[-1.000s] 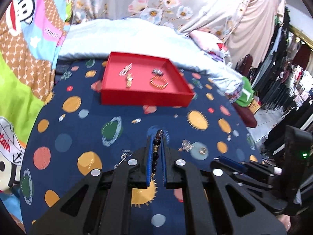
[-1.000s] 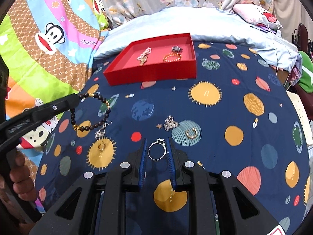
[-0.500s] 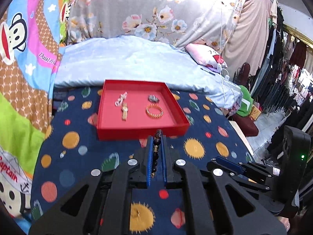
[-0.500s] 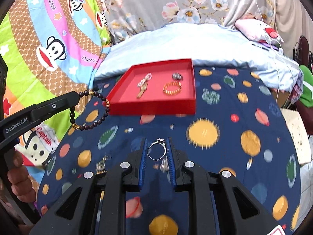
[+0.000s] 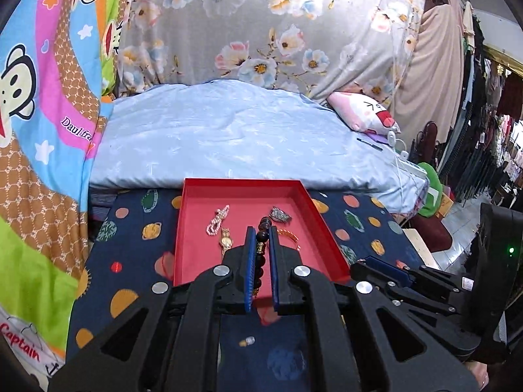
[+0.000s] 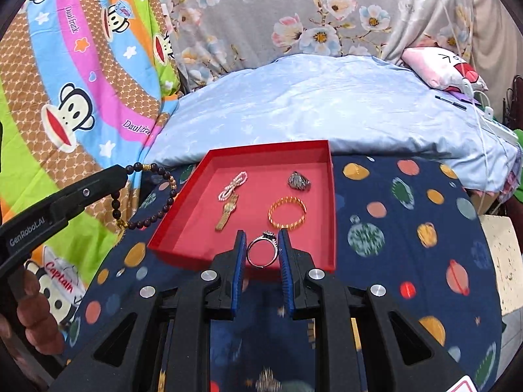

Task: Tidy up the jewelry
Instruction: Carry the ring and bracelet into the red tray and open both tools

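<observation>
A red tray (image 5: 320, 210) (image 6: 331, 202) lies on the navy planet-print cloth. In it lie a pearl piece (image 6: 232, 185), a gold watch (image 6: 227, 212), a gold bangle (image 6: 287, 213) and a dark silver piece (image 6: 299, 181). My left gripper (image 5: 261, 235) is shut on a dark bead bracelet (image 5: 262, 236) over the tray's near part; in the right wrist view the bracelet (image 6: 147, 196) hangs left of the tray. My right gripper (image 6: 261, 240) is shut on a silver ring (image 6: 262, 251) above the tray's near edge.
A light blue quilt (image 5: 228, 137) rises behind the tray. A pink plush pillow (image 5: 362, 114) and a white cable lie at the back right. Cartoon monkey bedding (image 6: 65, 114) hangs on the left. A small loose piece (image 5: 246, 340) lies on the cloth near me.
Both grippers have moved forward toward the red tray with the bracelet and ring still held. The tray now sits right under the fingertips; the loose jewelry on the cloth has dropped out of view.
</observation>
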`<state>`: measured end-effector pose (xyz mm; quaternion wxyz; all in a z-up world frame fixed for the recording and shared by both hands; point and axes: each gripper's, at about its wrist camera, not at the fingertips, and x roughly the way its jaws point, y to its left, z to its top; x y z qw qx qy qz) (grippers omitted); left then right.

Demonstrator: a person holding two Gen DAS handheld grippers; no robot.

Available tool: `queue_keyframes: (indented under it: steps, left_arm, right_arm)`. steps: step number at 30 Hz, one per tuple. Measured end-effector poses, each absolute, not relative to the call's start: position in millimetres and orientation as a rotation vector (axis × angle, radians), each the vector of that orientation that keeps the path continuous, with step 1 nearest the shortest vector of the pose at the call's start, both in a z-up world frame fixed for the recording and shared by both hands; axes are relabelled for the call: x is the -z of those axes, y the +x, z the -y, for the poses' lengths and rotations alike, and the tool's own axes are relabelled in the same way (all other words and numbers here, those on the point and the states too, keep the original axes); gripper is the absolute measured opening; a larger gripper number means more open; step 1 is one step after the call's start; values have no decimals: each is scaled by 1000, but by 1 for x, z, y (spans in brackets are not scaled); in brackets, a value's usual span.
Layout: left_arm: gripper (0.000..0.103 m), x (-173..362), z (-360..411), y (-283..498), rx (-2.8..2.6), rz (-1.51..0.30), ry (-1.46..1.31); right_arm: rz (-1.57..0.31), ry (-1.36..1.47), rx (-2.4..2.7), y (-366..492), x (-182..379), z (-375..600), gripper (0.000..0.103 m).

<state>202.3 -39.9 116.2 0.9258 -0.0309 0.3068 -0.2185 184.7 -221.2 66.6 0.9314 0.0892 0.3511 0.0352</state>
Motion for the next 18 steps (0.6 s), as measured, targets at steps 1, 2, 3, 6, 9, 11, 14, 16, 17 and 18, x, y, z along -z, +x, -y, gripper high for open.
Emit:
queue_keyframes:
  steps: [1,2,3,6,9,11,14,16,17,18]
  left_arm:
    - [7,-114,41,208,447,-634,-64]
    - [7,-111,42,213,445,-640,-66]
    - [7,-106,43,220,443,-652,-70]
    - [7,-94,46,232,436,-682,-77]
    - [7,-80,48,241,431,-714,-82]
    - [7,-73,48,245,428,-730,-84]
    - [7,-62,48,251,424,-751,-88]
    - [7,-55,48,254,421,-765,-89]
    - [7,-52,49,256,419,-774,-88]
    - [7,-49,49,257,418,-779,-87]
  right_arm:
    - [-723,184,-73,190,-65,221,18]
    - [-730,186,-74,198,-62,221,18]
    - [-737,186,-74,204,-59,220,18]
    - [-760,188,-77,218,-49,220,18]
    - [-789,184,-75,230,-37,218,18]
    - [-804,184,-73,236,-30,219,18]
    - [-822,189,-70,244,-22,220,18]
    - [-833,192,-69,248,-16,219,18]
    - [-838,190,-70,250,-14,219,18]
    - [-840,188,-70,252,-12,218,18]
